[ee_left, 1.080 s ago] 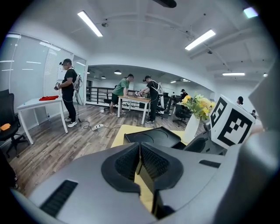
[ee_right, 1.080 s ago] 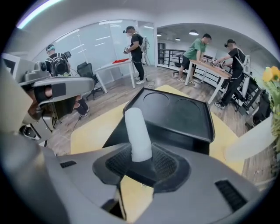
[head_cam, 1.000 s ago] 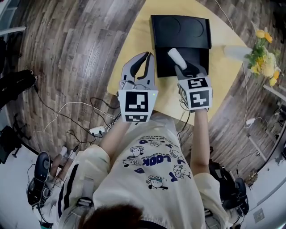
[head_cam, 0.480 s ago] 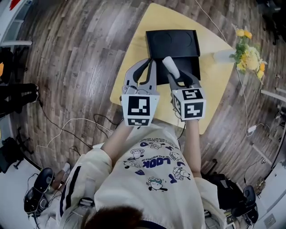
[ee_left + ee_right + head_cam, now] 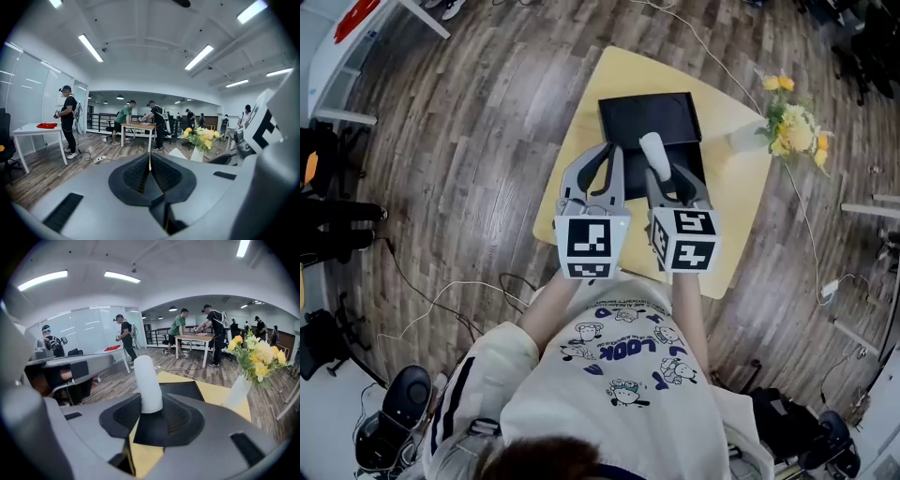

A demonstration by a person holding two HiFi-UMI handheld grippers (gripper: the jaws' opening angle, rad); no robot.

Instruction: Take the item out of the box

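Item: one (white cylinder), clamped in right gripper; one box.

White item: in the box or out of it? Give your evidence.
Out: the right tool grips the white item above the black box.

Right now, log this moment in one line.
left gripper: shut, empty | right gripper: shut on white cylinder | white cylinder: above black box | black box: on yellow table
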